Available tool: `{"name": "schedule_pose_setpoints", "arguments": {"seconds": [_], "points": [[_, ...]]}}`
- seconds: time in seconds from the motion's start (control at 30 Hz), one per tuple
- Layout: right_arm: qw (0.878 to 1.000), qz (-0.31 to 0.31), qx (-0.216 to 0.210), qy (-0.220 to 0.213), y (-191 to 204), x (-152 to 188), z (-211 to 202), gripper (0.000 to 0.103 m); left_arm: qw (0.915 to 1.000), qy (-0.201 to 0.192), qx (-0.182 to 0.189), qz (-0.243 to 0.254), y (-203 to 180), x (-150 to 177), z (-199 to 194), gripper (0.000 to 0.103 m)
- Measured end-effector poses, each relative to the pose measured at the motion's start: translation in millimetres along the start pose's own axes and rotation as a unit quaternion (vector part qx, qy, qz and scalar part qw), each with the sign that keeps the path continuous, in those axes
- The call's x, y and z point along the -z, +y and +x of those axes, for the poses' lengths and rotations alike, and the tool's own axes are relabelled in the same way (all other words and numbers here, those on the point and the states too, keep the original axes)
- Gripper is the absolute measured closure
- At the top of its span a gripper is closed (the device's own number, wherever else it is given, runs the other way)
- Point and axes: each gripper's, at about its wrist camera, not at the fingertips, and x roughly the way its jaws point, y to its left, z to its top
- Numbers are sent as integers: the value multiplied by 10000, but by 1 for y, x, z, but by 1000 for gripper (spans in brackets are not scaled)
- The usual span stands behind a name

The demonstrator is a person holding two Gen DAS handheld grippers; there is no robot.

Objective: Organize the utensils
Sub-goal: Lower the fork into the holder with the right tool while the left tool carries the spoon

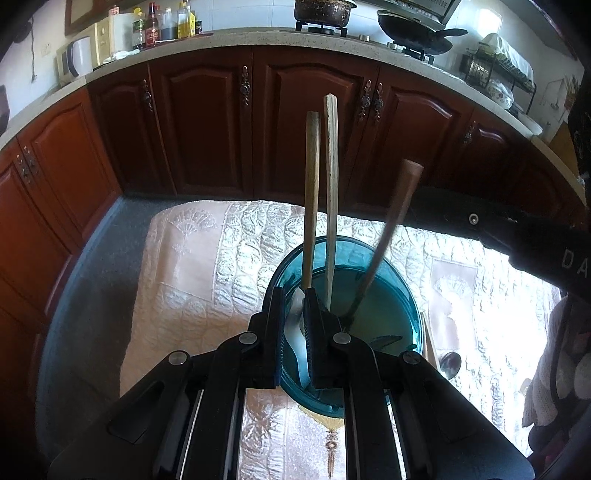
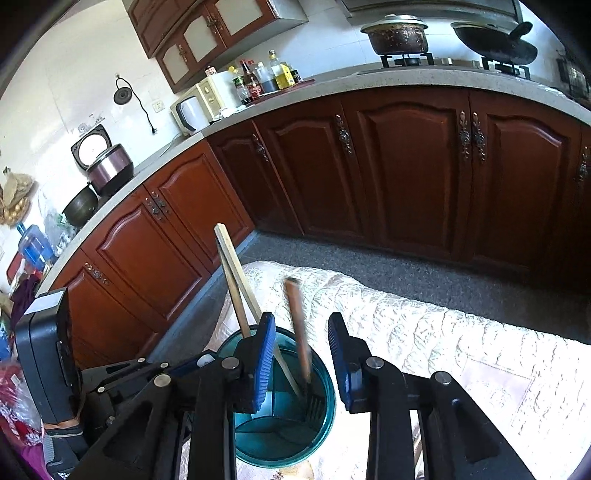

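A teal round utensil holder (image 1: 388,295) (image 2: 314,435) stands on a white quilted cloth. Two pale wooden utensils (image 1: 330,166) (image 2: 231,266) stand in it. A brown-handled fork (image 1: 402,206) (image 2: 297,325), blurred, leans in it with its tines down at the bottom (image 2: 314,404). My left gripper (image 1: 294,295) is above the holder's left rim, shut on a white utensil (image 1: 297,325) whose end hangs into the holder. My right gripper (image 2: 301,325) is open above the holder, its jaws either side of the fork handle, not touching it. The left gripper's body (image 2: 48,350) shows at the left of the right wrist view.
The cloth (image 1: 192,266) (image 2: 461,350) covers a low table; a metal spoon (image 1: 451,363) lies on it right of the holder. Grey floor (image 1: 92,295) and dark red cabinets (image 1: 207,122) lie beyond. The worktop carries bottles (image 2: 258,79), pots (image 2: 397,35) and a rice cooker (image 2: 107,166).
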Motion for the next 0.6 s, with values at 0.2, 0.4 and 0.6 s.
{"name": "schedule_pose_setpoints", "arguments": {"seconds": [0.2, 0.4, 0.6], "points": [[10000, 23, 10, -17, 1, 5, -10, 75, 10000, -1, 21, -11, -1, 3, -4, 80], [10000, 37, 11, -15, 2, 13, -21, 75, 9999, -109, -47, 20, -4, 7, -17, 67], [10000, 54, 8, -47, 3, 28, -41, 72, 9995, -299, -107, 66, -8, 13, -38, 61]]}}
